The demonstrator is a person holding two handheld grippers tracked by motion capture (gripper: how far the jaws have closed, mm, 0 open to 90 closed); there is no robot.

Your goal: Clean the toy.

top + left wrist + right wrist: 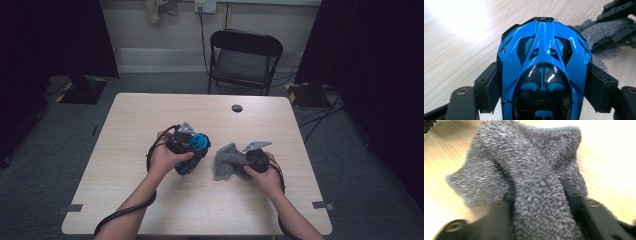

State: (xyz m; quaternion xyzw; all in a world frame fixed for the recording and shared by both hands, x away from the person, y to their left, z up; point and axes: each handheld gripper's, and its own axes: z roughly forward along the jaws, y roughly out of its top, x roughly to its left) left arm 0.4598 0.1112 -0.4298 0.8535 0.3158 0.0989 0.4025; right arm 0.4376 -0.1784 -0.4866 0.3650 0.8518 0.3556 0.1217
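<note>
Item one, on my left: the left gripper (192,145) has its fingers (489,87) clamped on either flank of a blue and black toy car (544,72), whose glossy shell runs up between them in the left gripper view; in the high view I see it near the middle of the worktop (150,110), a little toward the left edge, with the person's left hand (164,159) wrapped round the gripper body. Item two, on my right: the right gripper (239,161) has its fingers (574,195) closed onto a fold of grey terry cloth (524,170) (the right gripper view is blurred, but the fabric plainly sits pinched between them and drapes forward over the wood). The cloth lies just right of the car, toward the near right part of the worktop. Item three: a small dark round hole (237,108) near the far edge. Item four: a black folding chair (244,60) beyond the far edge.
</note>
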